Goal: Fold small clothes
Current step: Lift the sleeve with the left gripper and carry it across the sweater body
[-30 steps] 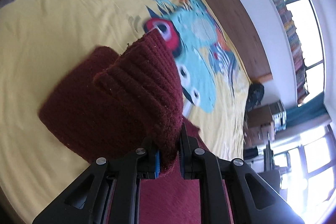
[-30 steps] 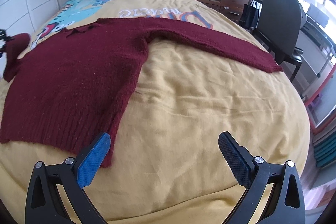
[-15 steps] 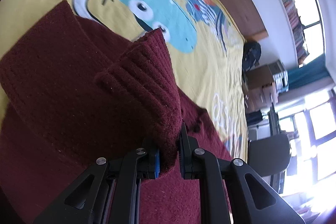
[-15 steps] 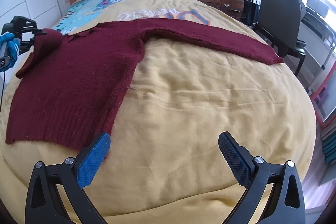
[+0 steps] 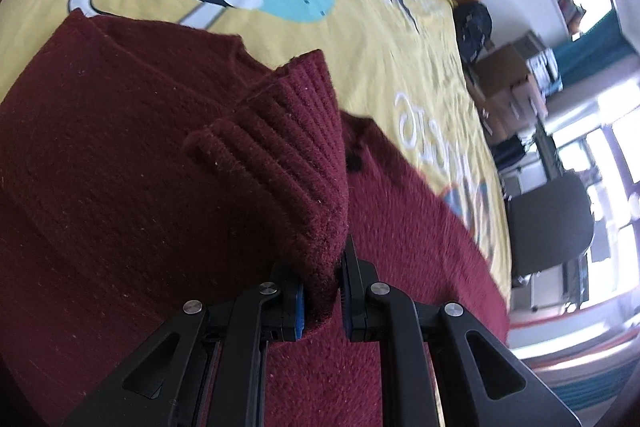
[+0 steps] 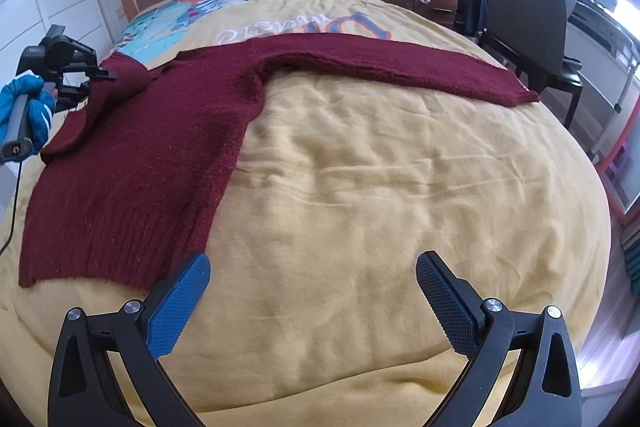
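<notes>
Sweater (image 6: pixel 152 131) lies flat on the yellow bedspread (image 6: pixel 380 187), one sleeve reaching toward 2 o'clock. The left gripper (image 5: pixel 322 301) is clamped on the ribbed cuff (image 5: pixel 296 163), whose pinched end is hidden between the pads. The right gripper (image 6: pixel 312 291) hovers with jaws wide apart over bare bedspread beside the hem at 9 o'clock.

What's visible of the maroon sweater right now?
The maroon sweater is a fuzzy knit with ribbed hem and cuffs, lying flat on the yellow bedspread. One sleeve stretches straight out toward the office chair. The other sleeve is lifted and folding over the body, its ribbed cuff pinched in the left gripper, jaws shut. The right gripper hovers open, touching nothing.
</notes>
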Available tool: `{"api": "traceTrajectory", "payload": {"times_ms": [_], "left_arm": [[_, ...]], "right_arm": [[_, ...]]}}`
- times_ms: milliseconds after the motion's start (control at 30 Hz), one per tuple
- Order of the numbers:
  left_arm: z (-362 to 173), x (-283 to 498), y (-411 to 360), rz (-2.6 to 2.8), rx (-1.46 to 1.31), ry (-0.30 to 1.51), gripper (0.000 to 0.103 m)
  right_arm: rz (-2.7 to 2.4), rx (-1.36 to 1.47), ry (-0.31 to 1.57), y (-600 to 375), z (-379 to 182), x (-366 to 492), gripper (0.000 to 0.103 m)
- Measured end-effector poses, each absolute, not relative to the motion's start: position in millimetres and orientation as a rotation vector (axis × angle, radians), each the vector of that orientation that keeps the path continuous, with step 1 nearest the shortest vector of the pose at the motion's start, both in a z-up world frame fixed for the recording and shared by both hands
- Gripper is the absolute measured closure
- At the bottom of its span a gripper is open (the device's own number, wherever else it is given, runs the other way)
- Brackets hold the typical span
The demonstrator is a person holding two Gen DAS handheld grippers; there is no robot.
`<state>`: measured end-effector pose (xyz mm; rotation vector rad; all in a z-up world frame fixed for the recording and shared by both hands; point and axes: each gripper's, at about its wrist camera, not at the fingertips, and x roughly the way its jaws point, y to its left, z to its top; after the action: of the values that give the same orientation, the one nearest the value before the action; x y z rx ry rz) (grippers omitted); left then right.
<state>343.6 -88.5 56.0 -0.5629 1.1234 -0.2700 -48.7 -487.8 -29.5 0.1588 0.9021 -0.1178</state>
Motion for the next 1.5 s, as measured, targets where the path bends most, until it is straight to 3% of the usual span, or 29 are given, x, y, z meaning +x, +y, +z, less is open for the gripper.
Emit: {"api": "traceTrajectory", "payload": {"times_ms": [1300,1367,1500], "left_arm": [[10.2,325.4,-176.1,-0.256,-0.288,1.193,0.092],[9.4,326.9,-174.4,-0.266,-0.305,1.196,0.091],[12.6,327.6,-165.9,-0.311,-0.372,1.199,0.074]], "right_arm": [[-0.145,0.198,0.951,-494.8,-39.0,-44.8,0.000],[-0.146,0.195,0.955,-494.7,-39.5,-44.2,0.000],[-0.148,0.192,0.961,-494.5,-40.6,-42.5,0.000]]}}
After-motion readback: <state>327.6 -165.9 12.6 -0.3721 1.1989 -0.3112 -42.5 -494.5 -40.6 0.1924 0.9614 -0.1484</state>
